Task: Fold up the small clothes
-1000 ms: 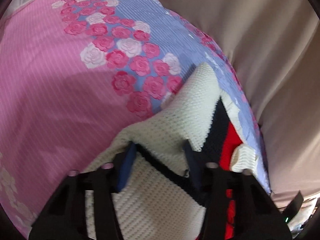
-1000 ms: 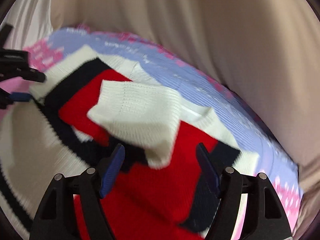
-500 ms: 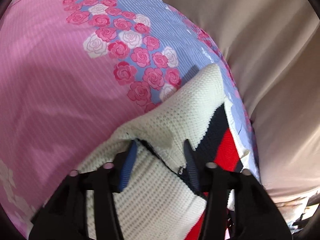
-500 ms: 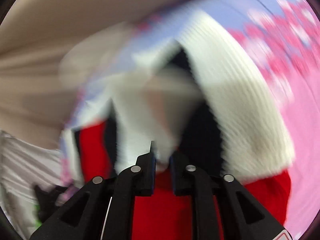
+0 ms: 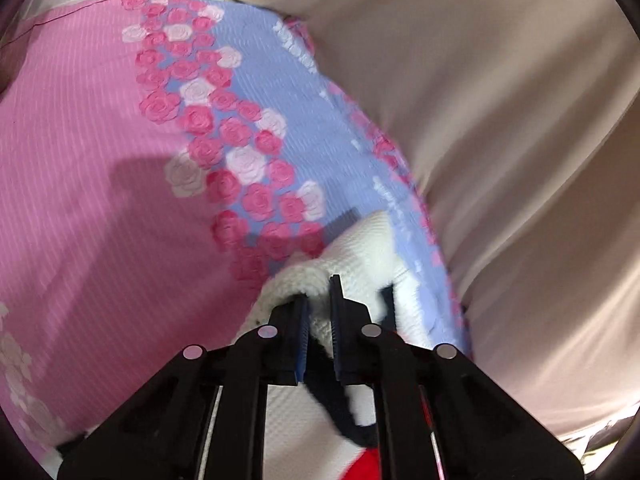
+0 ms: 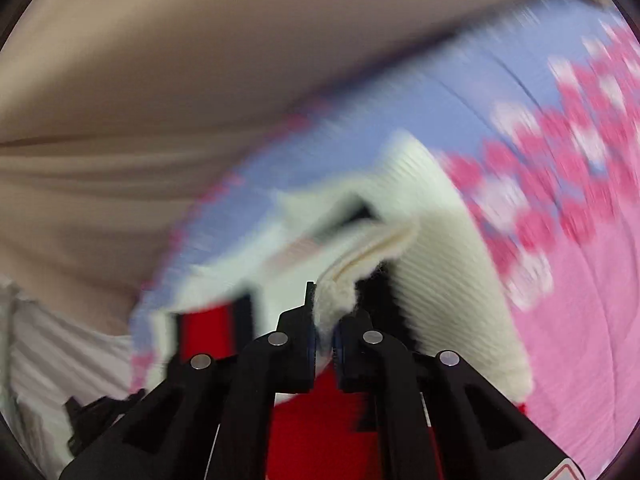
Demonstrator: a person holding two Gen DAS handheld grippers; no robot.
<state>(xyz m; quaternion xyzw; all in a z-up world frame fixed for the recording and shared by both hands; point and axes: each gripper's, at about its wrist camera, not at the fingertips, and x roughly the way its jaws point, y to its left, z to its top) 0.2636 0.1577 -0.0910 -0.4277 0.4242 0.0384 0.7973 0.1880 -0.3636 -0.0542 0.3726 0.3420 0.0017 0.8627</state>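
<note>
A small knitted sweater (image 5: 360, 248), cream with navy and red panels, lies on a bed sheet (image 5: 100, 160) that is pink and lavender with a band of printed roses. The left gripper (image 5: 319, 300) has just closed its 2 fingers and pinches a cream edge of the sweater. The right gripper (image 6: 325, 312) has likewise just closed, its fingers clamped on a fuzzy cream fold of the sweater (image 6: 452, 240). Beige draped cloth (image 5: 500, 100) hangs beyond the sheet's edge. The right view is motion-blurred.
</note>
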